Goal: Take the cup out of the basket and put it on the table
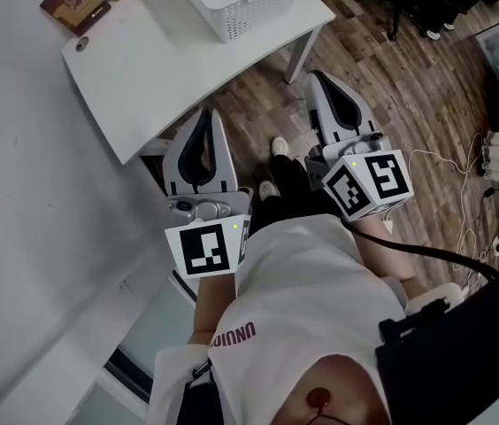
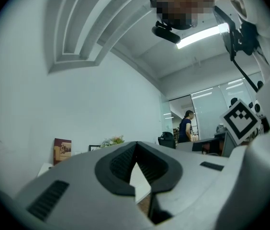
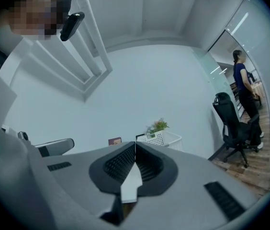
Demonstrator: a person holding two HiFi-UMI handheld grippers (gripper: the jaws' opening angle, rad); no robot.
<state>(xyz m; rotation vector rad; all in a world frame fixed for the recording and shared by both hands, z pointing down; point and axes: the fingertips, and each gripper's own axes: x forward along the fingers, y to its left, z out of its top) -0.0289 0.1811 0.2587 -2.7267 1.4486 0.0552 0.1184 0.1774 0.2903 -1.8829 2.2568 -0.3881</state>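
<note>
Cup: not seen in any view; the inside of the basket [image 1: 232,7] is not shown. The basket is set on the white table [image 1: 161,69], toward its right end, close to the edge there, and is cut off by the top of the head view. A brown card [image 1: 74,1] is stood at the table's far left corner, well apart from the basket; bare tabletop lies between them.

The left gripper [image 1: 207,113] is held closed, tips together, nothing between them; in the head view its tips are seen right at the table's near edge. The right gripper [image 1: 320,76] is closed too, tips touching, nothing gripped, held over the wood floor [image 1: 391,87] just beside the table leg [image 1: 301,56].

The wall [image 1: 19,193] is close on the left. Open floor is seen to the right, with cables [image 1: 471,193] further out.
</note>
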